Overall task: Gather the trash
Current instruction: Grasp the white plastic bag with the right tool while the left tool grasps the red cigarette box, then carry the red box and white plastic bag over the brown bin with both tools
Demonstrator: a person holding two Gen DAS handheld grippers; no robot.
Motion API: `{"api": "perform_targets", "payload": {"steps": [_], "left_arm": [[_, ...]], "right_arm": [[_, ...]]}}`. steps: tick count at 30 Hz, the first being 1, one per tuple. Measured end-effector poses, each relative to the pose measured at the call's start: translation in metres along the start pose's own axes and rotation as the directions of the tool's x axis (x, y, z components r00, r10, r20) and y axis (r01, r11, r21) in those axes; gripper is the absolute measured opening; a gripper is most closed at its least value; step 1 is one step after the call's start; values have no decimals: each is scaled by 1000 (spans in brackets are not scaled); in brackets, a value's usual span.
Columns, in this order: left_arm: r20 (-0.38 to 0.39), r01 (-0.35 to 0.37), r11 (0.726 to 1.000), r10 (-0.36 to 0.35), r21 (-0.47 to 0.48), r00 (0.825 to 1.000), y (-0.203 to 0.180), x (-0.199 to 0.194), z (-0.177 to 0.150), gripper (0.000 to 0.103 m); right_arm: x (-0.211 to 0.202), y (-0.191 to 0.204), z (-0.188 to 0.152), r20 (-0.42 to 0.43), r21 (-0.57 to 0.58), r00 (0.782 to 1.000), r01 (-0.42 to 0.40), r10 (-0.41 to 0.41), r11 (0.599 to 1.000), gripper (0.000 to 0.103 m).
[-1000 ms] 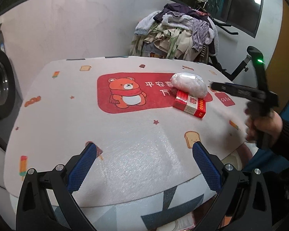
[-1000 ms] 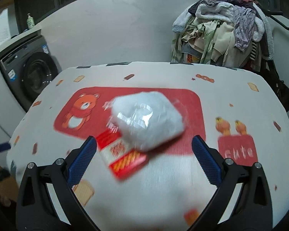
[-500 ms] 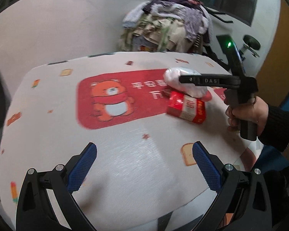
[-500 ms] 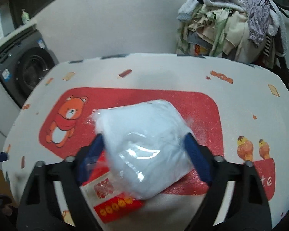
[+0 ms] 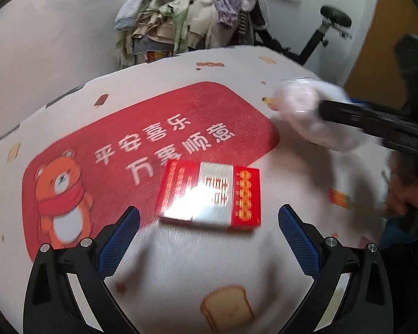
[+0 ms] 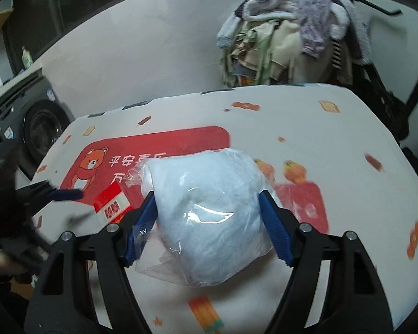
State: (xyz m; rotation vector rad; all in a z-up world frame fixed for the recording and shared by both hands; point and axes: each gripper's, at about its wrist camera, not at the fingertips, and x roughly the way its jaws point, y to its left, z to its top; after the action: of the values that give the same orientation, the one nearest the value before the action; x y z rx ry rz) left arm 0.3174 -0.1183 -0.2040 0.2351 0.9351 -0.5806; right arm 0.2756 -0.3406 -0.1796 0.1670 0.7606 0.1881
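Note:
A white wad in a clear plastic bag point(image 6: 209, 208) is held between the blue pads of my right gripper point(image 6: 207, 222), which is shut on it above the table. It also shows in the left wrist view point(image 5: 306, 111), off to the right. A red and white cigarette box point(image 5: 209, 194) lies flat on the table cloth, just ahead of my left gripper point(image 5: 209, 231), which is open and empty. The box also shows in the right wrist view point(image 6: 112, 203), left of the bag.
The table point(image 5: 181, 278) has a white cloth with a red bear panel point(image 5: 111, 153). A pile of clothes point(image 6: 292, 27) stands behind the table. A washing machine point(image 6: 39, 130) is at the left. An exercise bike point(image 5: 320, 33) stands at the back right.
My right gripper has closed on the bagged wad and carried it off the box, to the right. My left gripper has moved forward, close to the cigarette box.

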Motion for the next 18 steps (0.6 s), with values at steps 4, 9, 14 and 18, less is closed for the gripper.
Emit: {"api": "perform_targets", "payload": {"steps": [4,9,14,18], "left_arm": [[-31,-22,998,24,55,999,-7,18,11,97],[-82,-27,999,29,28,996,0,37,17,97],[-81,7,1000,-7,8,997,3,30,10,86],[-49,27,1000,-27,-13,998,2,7,0,86]], "right_arm": [[-19,-13,-18,21,68,1000,-1,0,998,73],[-31,-16,-30,27,90,1000,5,-7,996,73],[-39,-11,-34,29,78,999,10,-12,997,73],[-46,-3,-37,29,67,1000,5,-7,998,73]]}}
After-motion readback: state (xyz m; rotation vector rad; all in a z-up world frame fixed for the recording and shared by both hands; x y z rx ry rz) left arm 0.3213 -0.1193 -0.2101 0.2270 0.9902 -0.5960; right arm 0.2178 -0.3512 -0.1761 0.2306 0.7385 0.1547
